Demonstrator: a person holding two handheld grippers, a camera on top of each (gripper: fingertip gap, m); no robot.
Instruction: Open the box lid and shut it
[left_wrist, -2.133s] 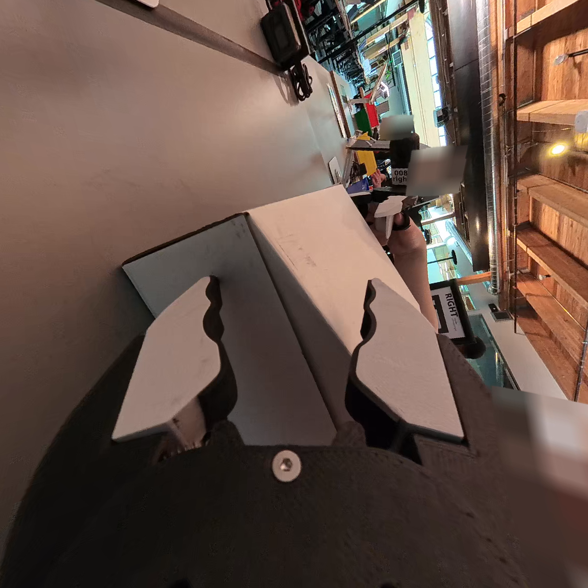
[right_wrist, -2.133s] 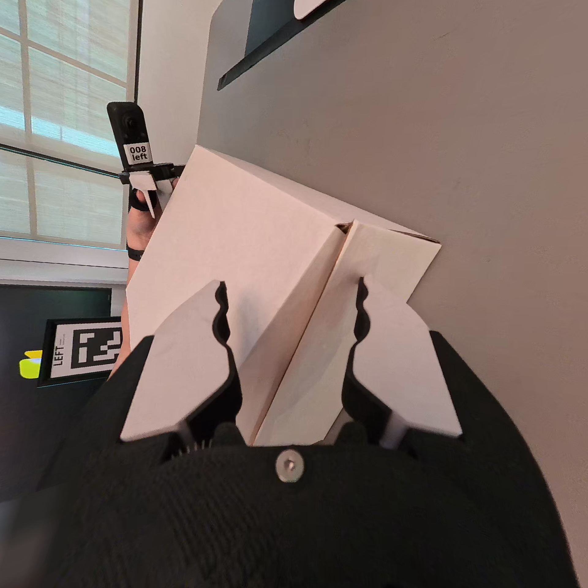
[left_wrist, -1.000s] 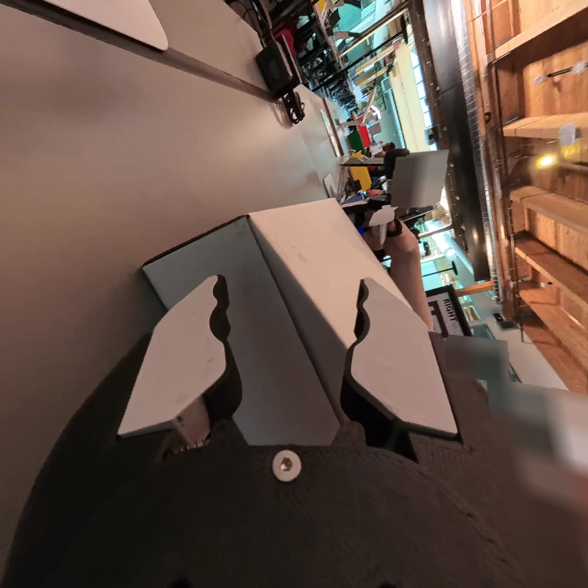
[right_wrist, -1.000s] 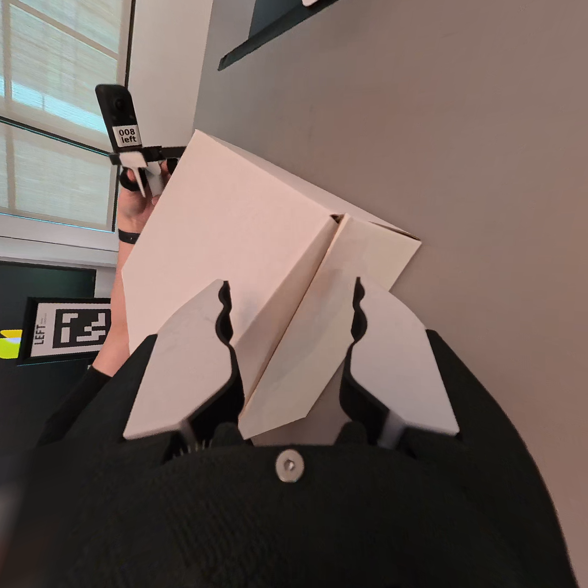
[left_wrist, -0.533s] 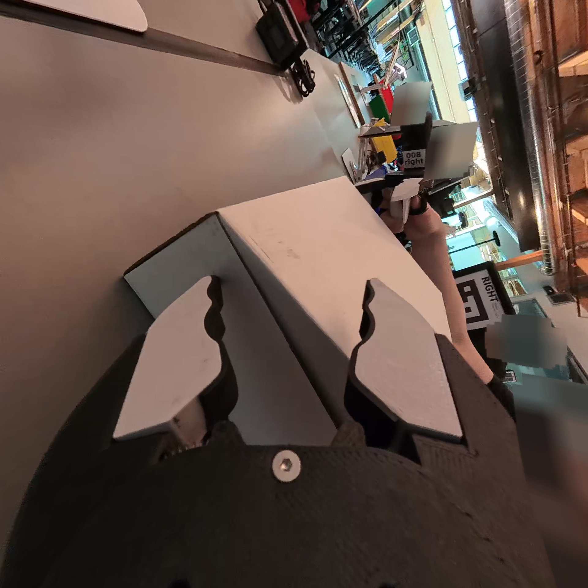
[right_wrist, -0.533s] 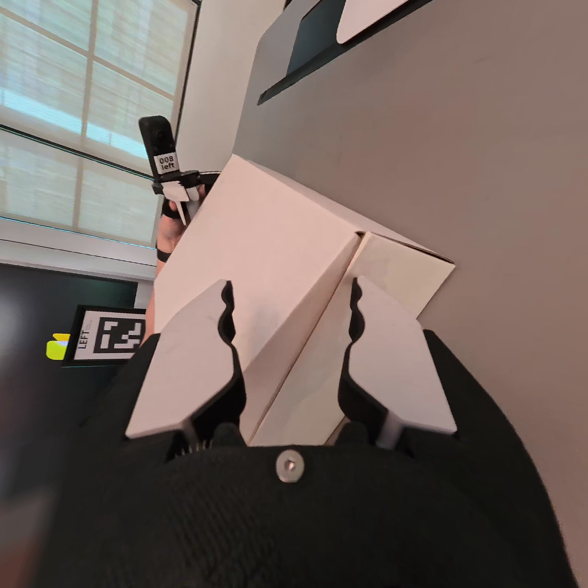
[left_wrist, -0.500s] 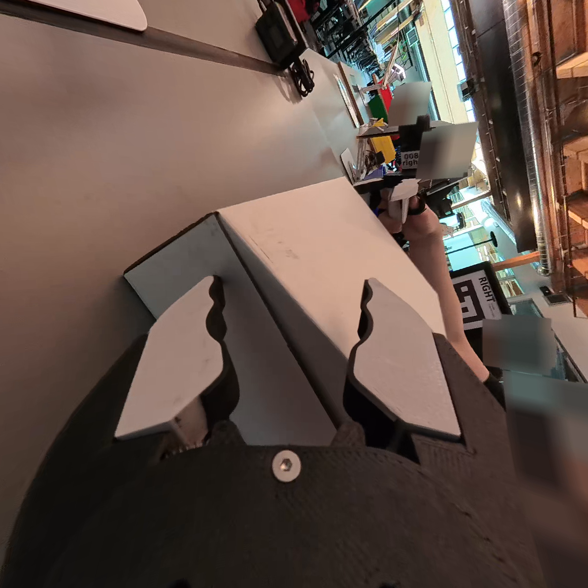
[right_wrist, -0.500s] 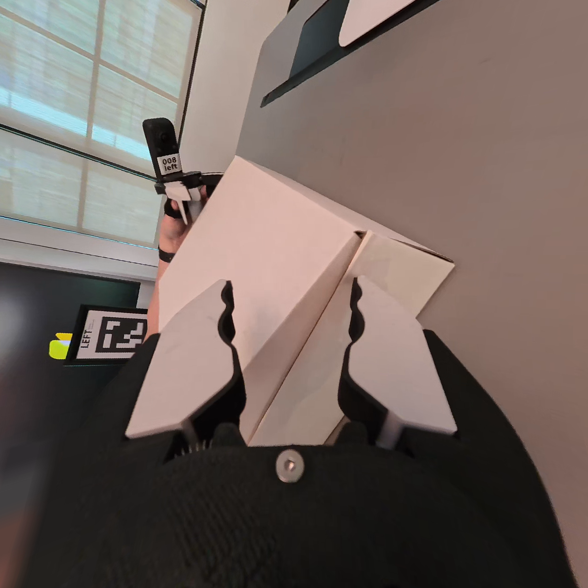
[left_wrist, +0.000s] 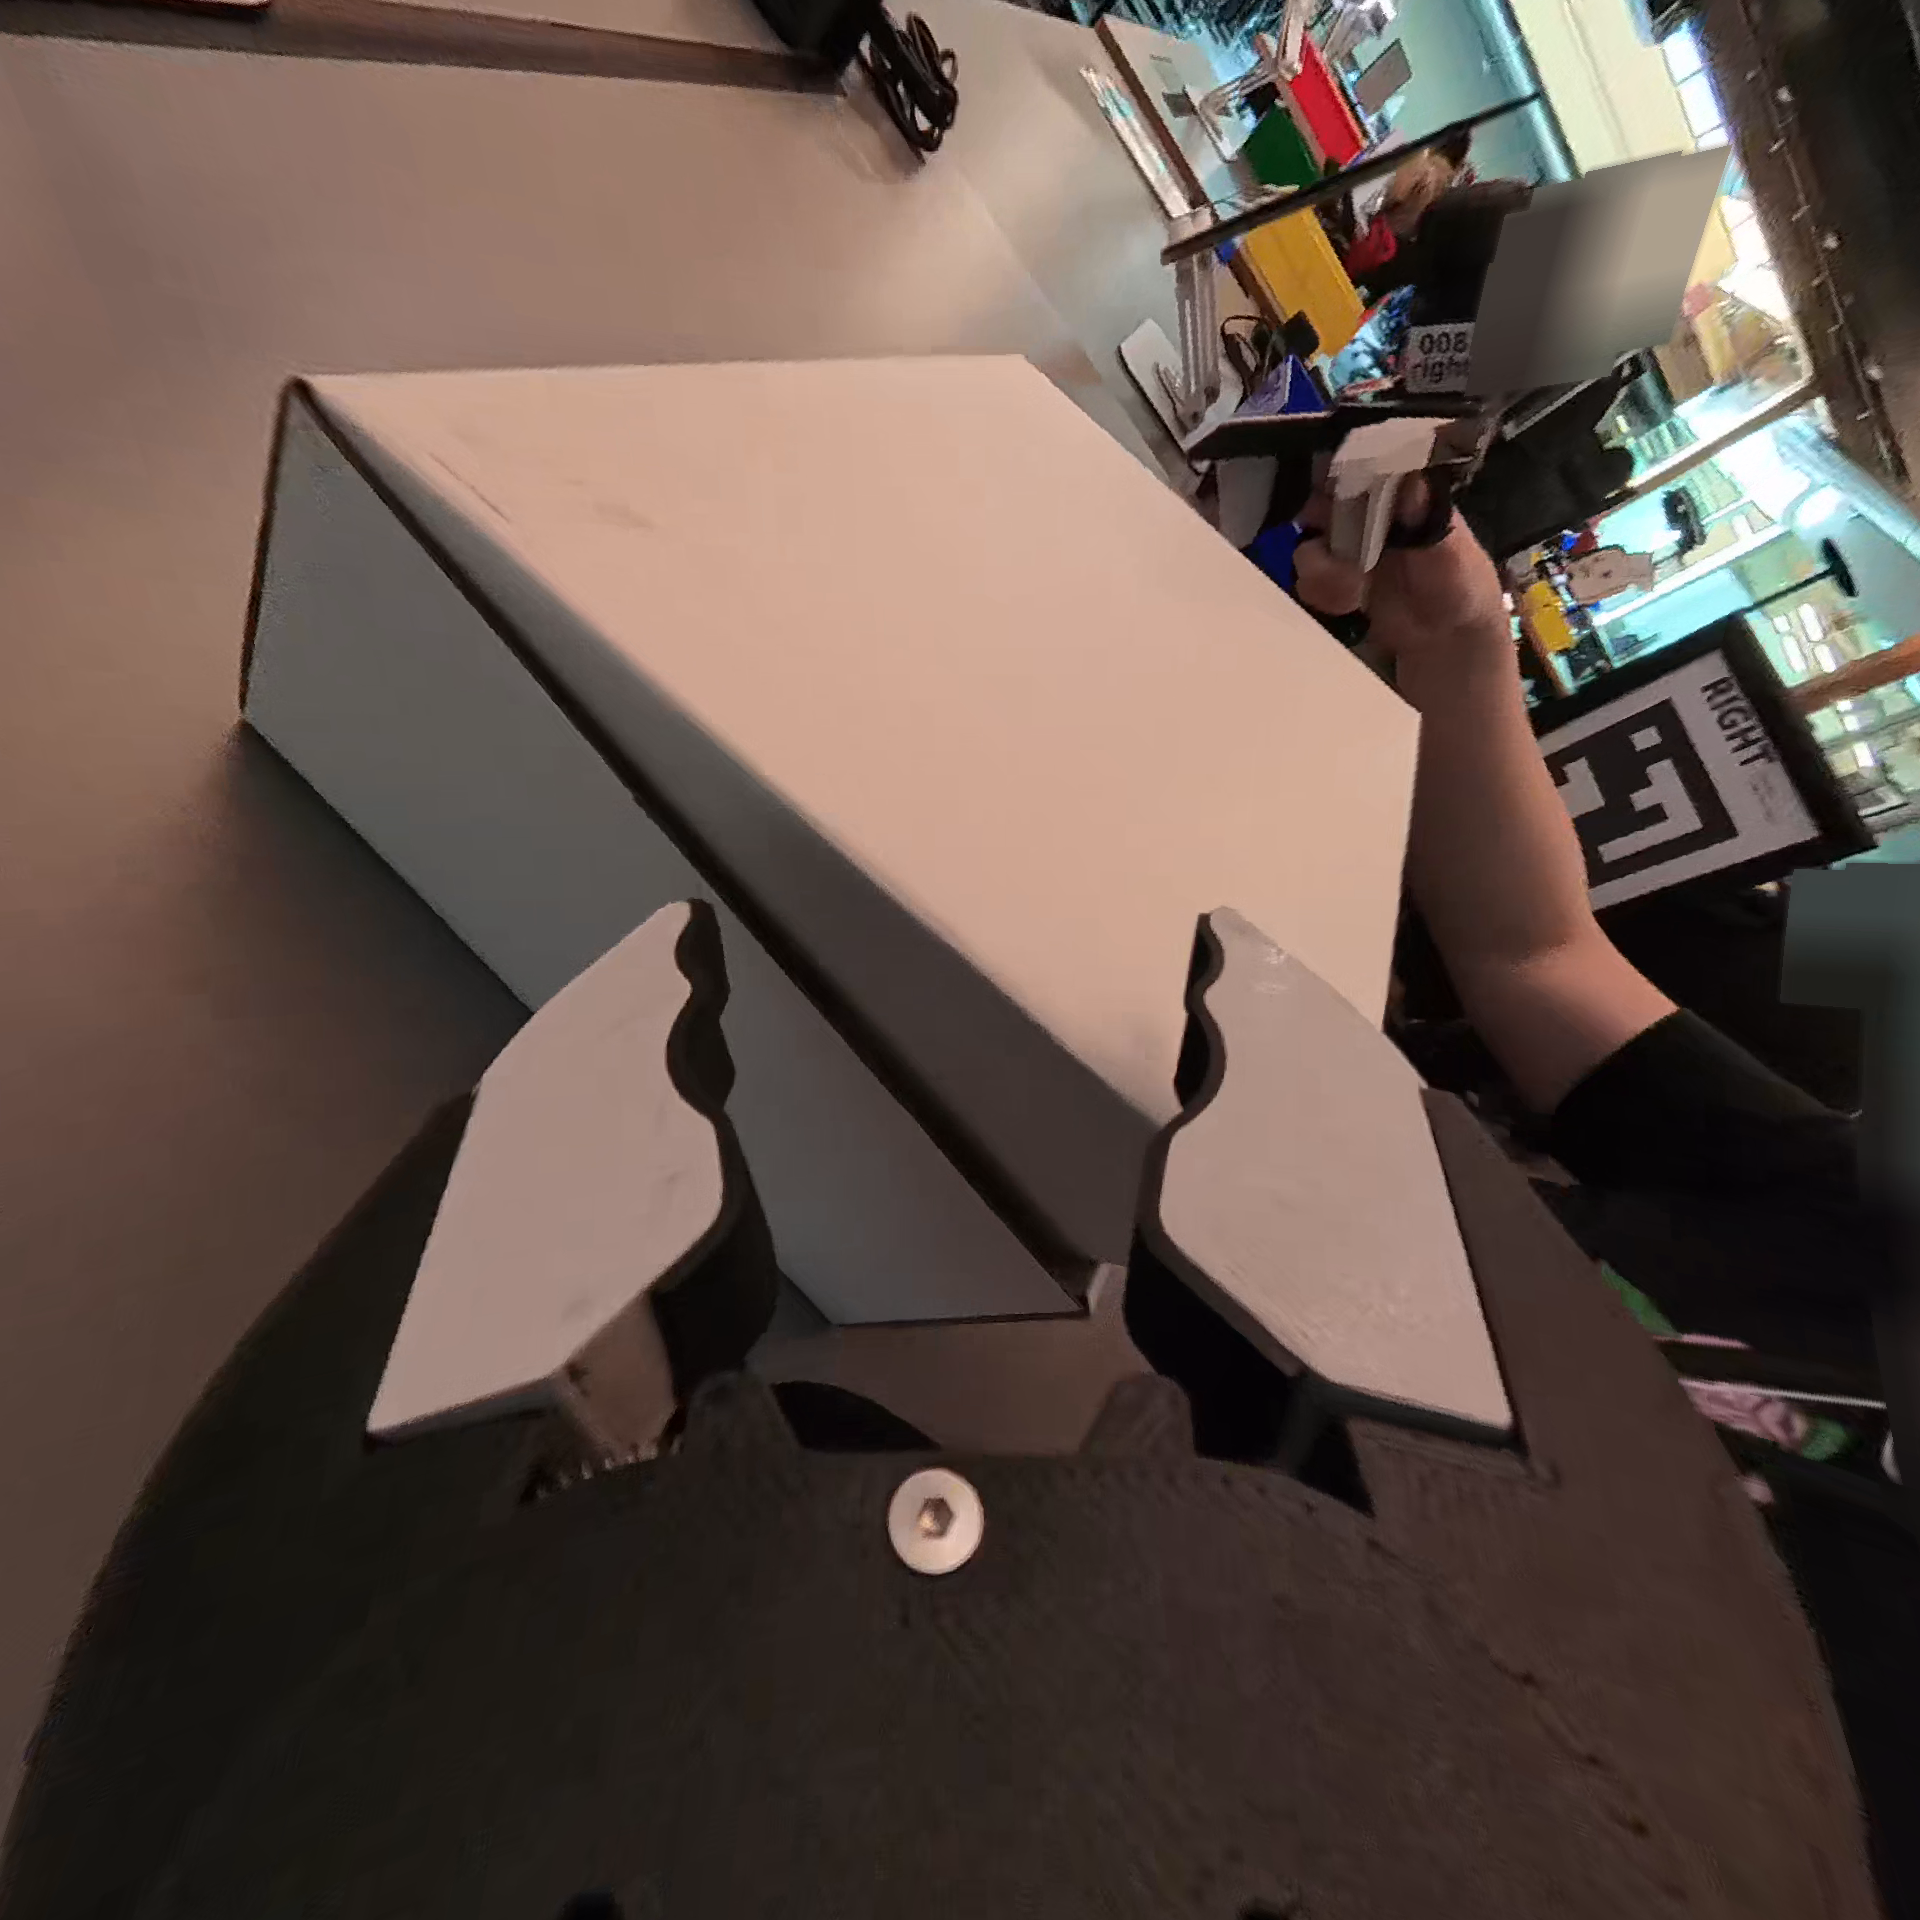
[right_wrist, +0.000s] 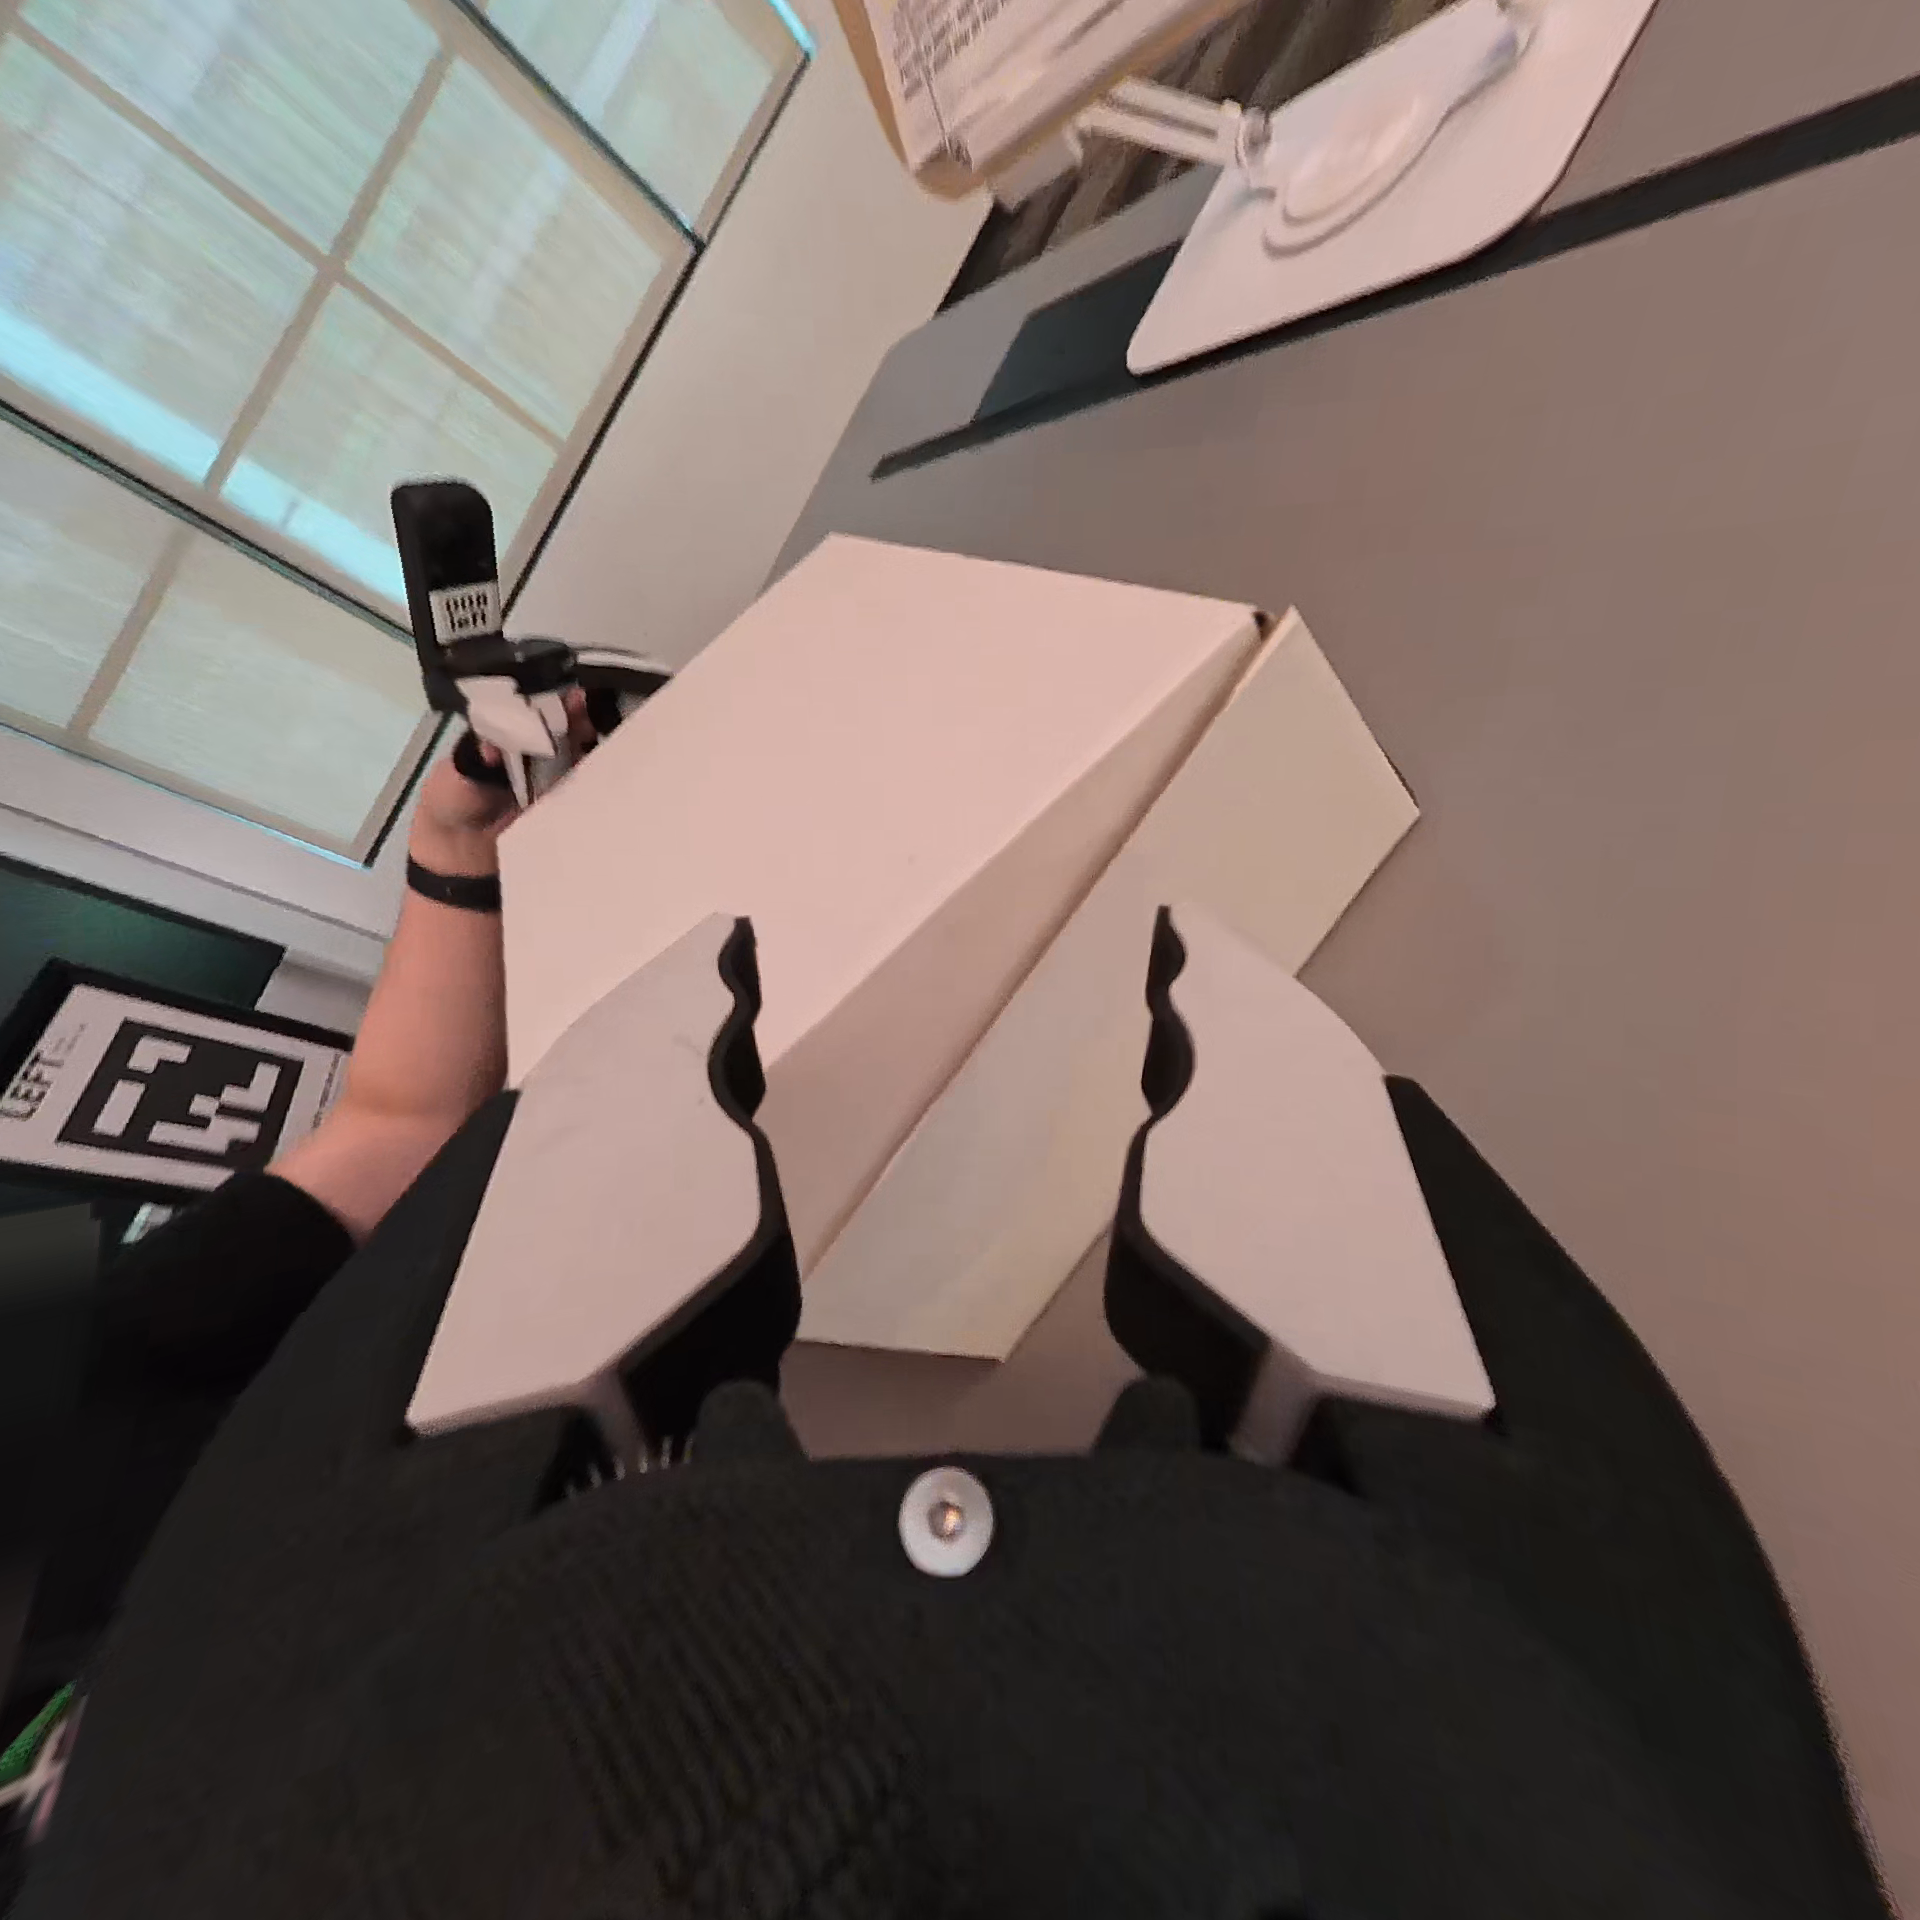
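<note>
- White box (left_wrist: 852, 665) on the table (left_wrist: 312, 229), lid (right_wrist: 883, 790) down.
- Left gripper (left_wrist: 951, 1018) and right gripper (right_wrist: 951, 997) flank the box, both spread, holding nothing.
- Whether opening is done, I cannot tell.

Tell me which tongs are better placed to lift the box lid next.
Left, narrowly. Left tongs and right tongs both hang open at the box ends, but a dark gap shows under the lid edge on the left's side only.

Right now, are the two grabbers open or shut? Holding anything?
Left gripper: open, holding nothing, at the white box.
Right gripper: open, holding nothing.
</note>
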